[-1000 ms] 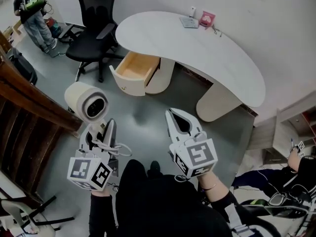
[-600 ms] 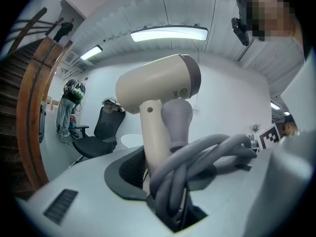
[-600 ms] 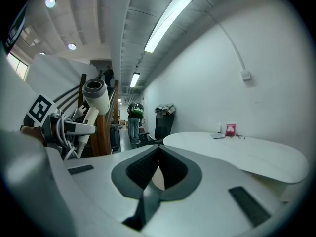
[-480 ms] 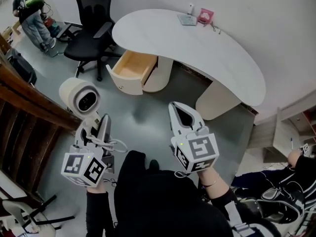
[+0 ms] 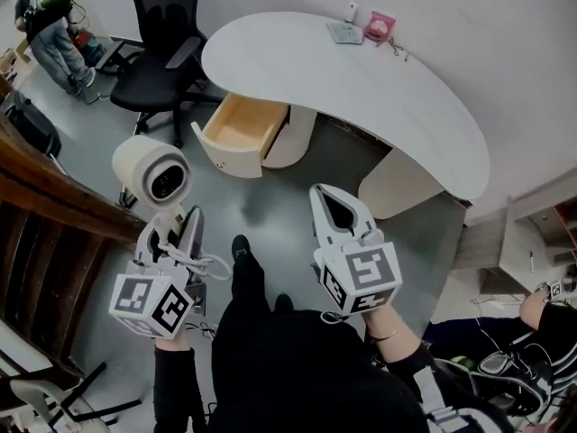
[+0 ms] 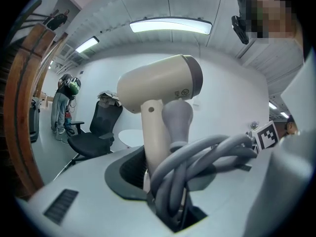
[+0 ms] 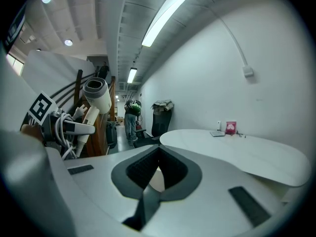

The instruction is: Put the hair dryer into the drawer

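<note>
Left gripper [image 5: 174, 234]: I've got it clenched on the handle of the hair dryer [image 5: 151, 171] — cord [image 6: 197, 157] bunched in too.
Right gripper [image 5: 326, 195]: jaws closed, nothing between.
Drawer [image 5: 236, 126]: open — well apart from both grippers.

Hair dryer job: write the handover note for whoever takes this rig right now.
Left claw: shut on the hair dryer by its handle, head up, cord bundled against the handle.
Right claw: shut, empty.
Drawer: open under the desk, ahead across the floor; nothing seen inside.
Done: hair dryer picked up, drawer open.
Left: walk up, lay the hair dryer in the drawer, release.
</note>
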A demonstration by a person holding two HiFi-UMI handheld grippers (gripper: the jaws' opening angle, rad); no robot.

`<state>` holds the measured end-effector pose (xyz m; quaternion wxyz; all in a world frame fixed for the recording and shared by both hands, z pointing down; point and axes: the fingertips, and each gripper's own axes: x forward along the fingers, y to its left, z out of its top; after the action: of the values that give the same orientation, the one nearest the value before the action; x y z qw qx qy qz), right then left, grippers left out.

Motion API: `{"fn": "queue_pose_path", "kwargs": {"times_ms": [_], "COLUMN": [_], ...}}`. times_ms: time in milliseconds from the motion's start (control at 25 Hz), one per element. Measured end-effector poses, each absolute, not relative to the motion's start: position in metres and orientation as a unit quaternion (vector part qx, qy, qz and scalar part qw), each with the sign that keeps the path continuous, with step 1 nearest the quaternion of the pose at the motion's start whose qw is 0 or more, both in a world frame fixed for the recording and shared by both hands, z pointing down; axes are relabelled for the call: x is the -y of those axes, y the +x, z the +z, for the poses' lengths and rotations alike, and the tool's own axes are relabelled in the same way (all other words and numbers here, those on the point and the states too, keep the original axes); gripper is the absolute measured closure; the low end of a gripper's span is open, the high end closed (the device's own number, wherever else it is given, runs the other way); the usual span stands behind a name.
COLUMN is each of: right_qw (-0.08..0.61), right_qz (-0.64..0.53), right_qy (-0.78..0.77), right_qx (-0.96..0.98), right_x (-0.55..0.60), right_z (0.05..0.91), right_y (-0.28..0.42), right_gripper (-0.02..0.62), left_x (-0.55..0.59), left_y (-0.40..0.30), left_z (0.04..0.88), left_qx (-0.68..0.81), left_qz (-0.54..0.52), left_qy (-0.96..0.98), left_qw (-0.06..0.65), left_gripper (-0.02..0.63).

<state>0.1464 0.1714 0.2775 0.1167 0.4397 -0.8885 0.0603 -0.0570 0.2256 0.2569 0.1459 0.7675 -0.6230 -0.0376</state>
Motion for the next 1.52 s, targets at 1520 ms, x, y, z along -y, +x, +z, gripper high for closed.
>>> {"fn": "queue_pose_path", "kwargs": {"times_ms": [1520], "right_qw": [0.249], "right_qz": [0.133], "right_qy": [0.483], "right_qx": [0.829], "right_x": [0.021], "right_z": [0.357], "right_y": [-0.028], "right_gripper": [0.591], "left_x": [-0.001], "left_y": [-0.183], "left_z": [0.335], "left_qx": [0.49], "left_qz": [0.051], "left_qy": [0.837], "left_qw": [0.238], "left_gripper": [0.436]}}
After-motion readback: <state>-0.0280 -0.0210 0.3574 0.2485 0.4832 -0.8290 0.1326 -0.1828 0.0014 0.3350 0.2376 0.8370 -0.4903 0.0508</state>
